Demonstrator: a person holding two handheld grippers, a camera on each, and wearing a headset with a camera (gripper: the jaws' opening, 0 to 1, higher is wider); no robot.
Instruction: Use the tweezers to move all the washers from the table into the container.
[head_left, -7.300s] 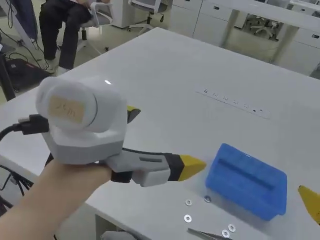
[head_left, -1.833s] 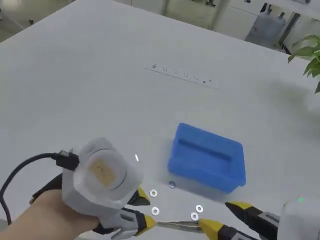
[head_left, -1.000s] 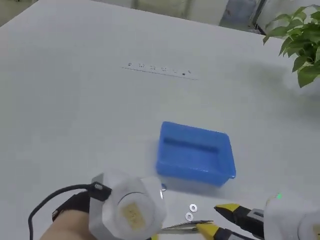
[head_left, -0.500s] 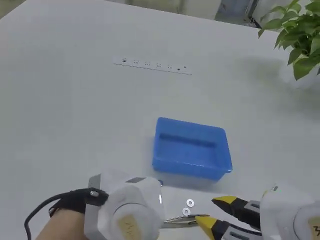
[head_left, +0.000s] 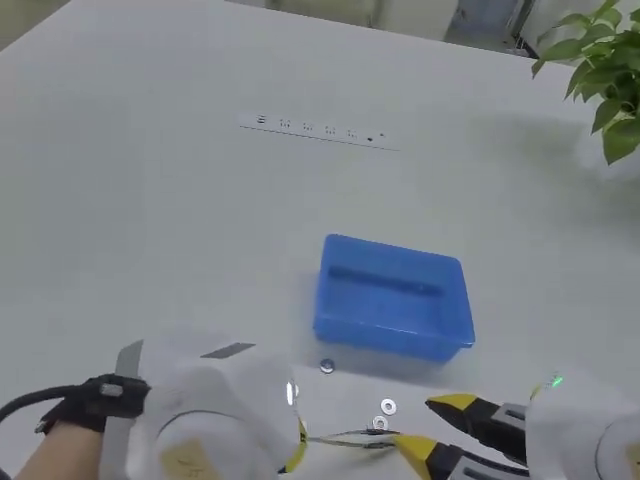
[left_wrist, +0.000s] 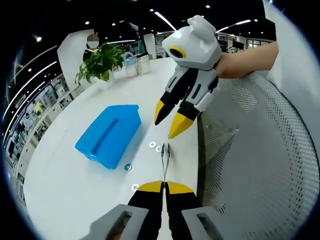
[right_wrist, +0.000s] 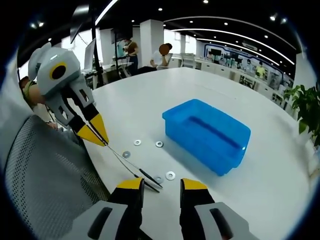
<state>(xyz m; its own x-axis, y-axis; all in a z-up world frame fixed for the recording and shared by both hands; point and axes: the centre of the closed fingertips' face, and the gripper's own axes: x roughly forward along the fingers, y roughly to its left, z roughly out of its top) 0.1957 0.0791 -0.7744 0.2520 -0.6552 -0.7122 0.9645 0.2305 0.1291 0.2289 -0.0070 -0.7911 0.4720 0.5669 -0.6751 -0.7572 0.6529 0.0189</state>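
While my left gripper (left_wrist: 164, 186) clamps the tweezers (left_wrist: 164, 162), my right gripper (right_wrist: 162, 185) hangs parted beside their tips. Washers (right_wrist: 170, 175) lie near the blue container (right_wrist: 207, 132).

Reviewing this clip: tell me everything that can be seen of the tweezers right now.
The tweezers are thin and metal-looking, with two slim arms that end in darker tips. The left gripper is shut on their rear end, so they stick out forward from its yellow jaw tips, low over the white table. Their tips point toward the open right gripper and lie close to washers on the person's side of the blue container. Whether the tips touch the table cannot be told.
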